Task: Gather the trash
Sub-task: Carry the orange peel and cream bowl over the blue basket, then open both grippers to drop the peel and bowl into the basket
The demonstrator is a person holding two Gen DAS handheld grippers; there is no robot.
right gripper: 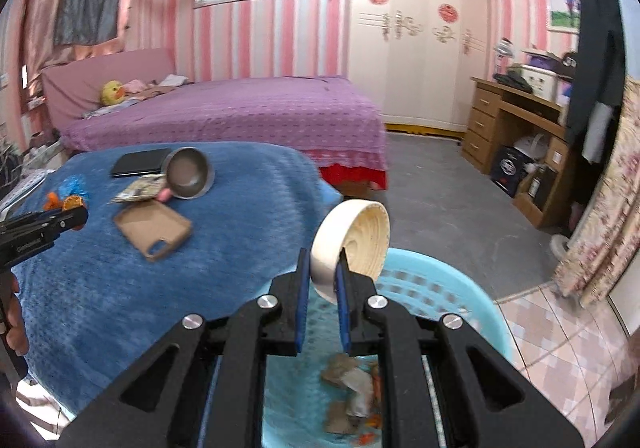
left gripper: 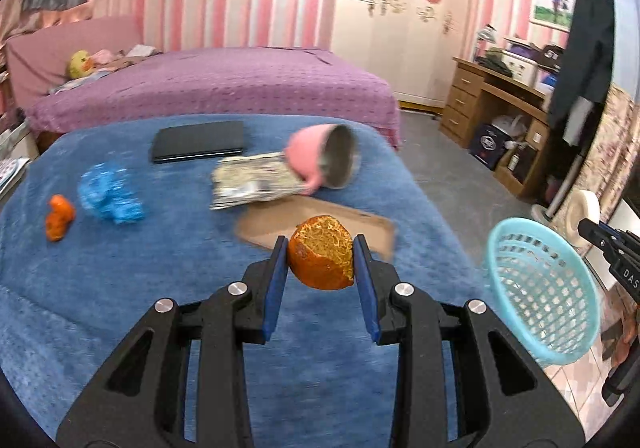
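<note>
Gripping a piece of orange peel (left gripper: pixel 322 258) between their blue pads, the left tongs (left gripper: pixel 321 264) hold it above the blue-covered worktop (left gripper: pixel 120 288), low in the middle of the left wrist frame. The peel shows its pithy inner side toward the camera and touches both pads. Behind it on the blue cover lies a brown phone case (left gripper: pixel 312 226), and beyond that a crumpled wrapper (left gripper: pixel 254 181) with a pink cup (left gripper: pixel 324 161) tipped on its side against it, metal inside facing the lens. Toward the left of that frame sit a crushed blue wrapper (left gripper: pixel 110 193) and a smaller scrap of peel (left gripper: pixel 59 217), close together but apart. A black case (left gripper: pixel 198 141) lies flat at the far edge of the cover. At the right edge, a light blue basket (left gripper: pixel 540 292) hangs tilted beyond the worktop, its mesh open toward the camera. In the right wrist frame, the right tongs (right gripper: pixel 322 282) are clenched on the rim of a pale wooden bowl (right gripper: pixel 352 244), held on edge above the basket (right gripper: pixel 452 288), which fills the lower middle of that frame. Scraps of brown paper and orange bits (right gripper: pixel 352 396) lie on the basket's floor, blurred. The left tongs (right gripper: pixel 76 213) appear at the left edge of this frame over the blue cover, with the peel (right gripper: pixel 74 201) at their tip. A purple bed (right gripper: pixel 224 115) stands behind the worktop.
</note>
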